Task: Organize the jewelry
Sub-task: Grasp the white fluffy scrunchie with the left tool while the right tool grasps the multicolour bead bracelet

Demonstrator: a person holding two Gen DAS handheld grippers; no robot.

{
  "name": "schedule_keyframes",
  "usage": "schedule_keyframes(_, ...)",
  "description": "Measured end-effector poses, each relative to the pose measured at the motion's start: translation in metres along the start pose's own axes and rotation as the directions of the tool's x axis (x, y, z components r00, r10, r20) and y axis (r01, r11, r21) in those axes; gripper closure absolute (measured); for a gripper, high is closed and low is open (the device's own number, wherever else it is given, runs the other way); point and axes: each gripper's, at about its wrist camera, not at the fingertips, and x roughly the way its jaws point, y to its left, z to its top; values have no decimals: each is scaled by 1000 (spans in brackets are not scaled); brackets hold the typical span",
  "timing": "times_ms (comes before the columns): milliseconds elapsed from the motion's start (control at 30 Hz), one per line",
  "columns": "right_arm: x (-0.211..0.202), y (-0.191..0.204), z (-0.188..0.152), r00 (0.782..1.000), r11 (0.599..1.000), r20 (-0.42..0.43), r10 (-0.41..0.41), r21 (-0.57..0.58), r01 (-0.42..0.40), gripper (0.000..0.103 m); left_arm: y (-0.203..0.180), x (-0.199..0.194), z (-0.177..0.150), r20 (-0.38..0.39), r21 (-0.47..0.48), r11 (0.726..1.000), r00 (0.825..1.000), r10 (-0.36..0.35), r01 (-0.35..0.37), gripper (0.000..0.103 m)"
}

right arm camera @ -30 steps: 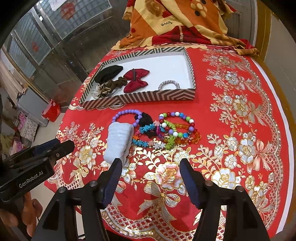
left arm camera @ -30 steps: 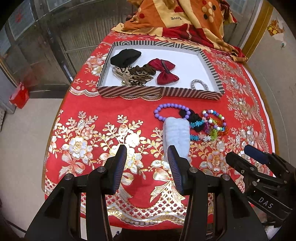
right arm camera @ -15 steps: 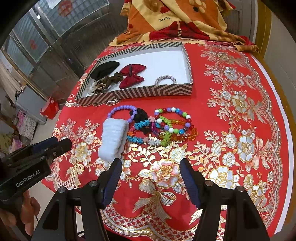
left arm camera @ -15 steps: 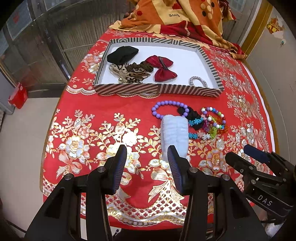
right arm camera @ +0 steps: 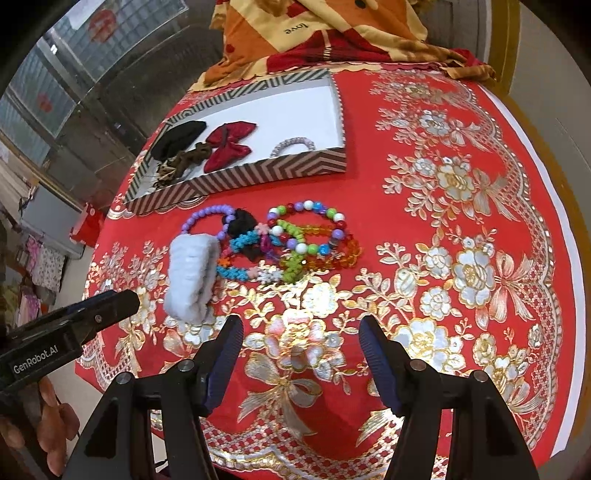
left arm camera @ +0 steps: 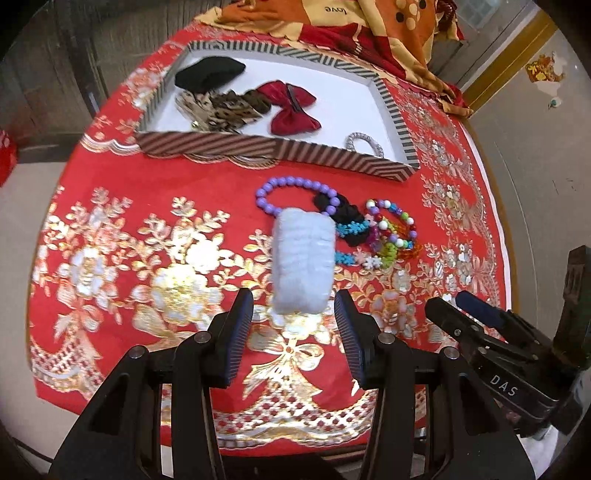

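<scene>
A fluffy white hair band (left arm camera: pixel 303 260) (right arm camera: pixel 192 271) lies on the red cloth beside a pile of bead bracelets (left arm camera: pixel 384 230) (right arm camera: pixel 306 236), with a purple bead bracelet (left arm camera: pixel 295 190) (right arm camera: pixel 207 218) behind it. A striped tray (left arm camera: pixel 273 149) (right arm camera: pixel 240 173) behind them holds a black piece (left arm camera: pixel 208 74), a leopard bow (left arm camera: pixel 221 109), a red bow (left arm camera: pixel 291 109) (right arm camera: pixel 229 144) and a silver bracelet (left arm camera: pixel 364 142) (right arm camera: pixel 293 144). My left gripper (left arm camera: pixel 293 325) is open, just short of the white band. My right gripper (right arm camera: pixel 301 345) is open and empty, in front of the bracelets.
A red and gold floral tablecloth (right arm camera: pixel 461 221) covers the round table. An orange and red blanket (left arm camera: pixel 369 29) (right arm camera: pixel 332 29) lies behind the tray. The table edge runs close below both grippers. A red bag (right arm camera: pixel 86 225) sits on the floor at the left.
Both grippers have moved forward toward the jewelry. The left gripper has opened wider and now faces the near end of the white band. Nothing on the table has moved.
</scene>
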Motion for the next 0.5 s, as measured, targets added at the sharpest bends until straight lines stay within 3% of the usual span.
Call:
schedule_keyframes(267,7,-13,12,1000,1000,20,-10,11,10,40,-13,22,8,-33,30,1000,999,7,-6,58)
schedule_keyframes(500,18,-35,41,999,997,47,-24,72,21,41,-14,38,15,-51,29,999,998,32,-30,58)
